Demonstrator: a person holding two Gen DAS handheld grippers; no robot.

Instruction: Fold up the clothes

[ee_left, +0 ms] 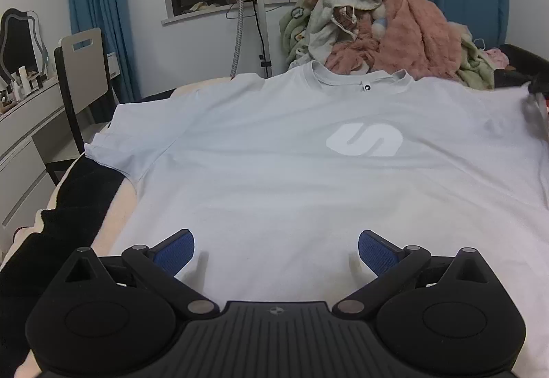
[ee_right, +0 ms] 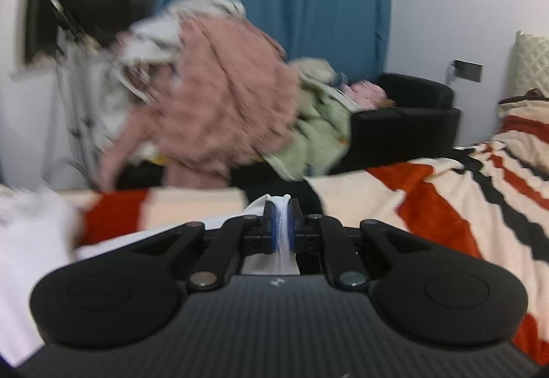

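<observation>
Left wrist view: 1 pale T-shirt (ee_left: 274, 172) lies flat on the bed (ee_left: 85, 213), front side up. Its neck points away from the camera, toward the window, and its bottom edge is near the claw. So it runs long from near to far. 1 white logo (ee_left: 365, 139) sits on the chest. The left sleeve (ee_left: 123, 144) lies spread out to the left, close to the bed's edge. The left gripper (ee_left: 276, 252) hangs just above the bottom part of the shirt. Its 2 blue pads (ee_left: 175, 252) are far apart, and it grips nothing. Behind the shirt is 1 big heap of clothes (ee_left: 387, 31). 1 chair (ee_left: 82, 76) and 1 desk (ee_left: 24, 124) stand to the left of the bed.

Right wrist view: this picture is blurry. The right gripper (ee_right: 282, 223) is squeezed tight on a bunched fold of the white shirt (ee_right: 284, 258), which sticks up between the 2 pads. More shirt lies to the left. A striped blanket (ee_right: 446, 192) in red, cream and black covers the bed, with bare room to the right. The heap of clothes sits behind, beside 1 black armchair (ee_right: 405, 117).
</observation>
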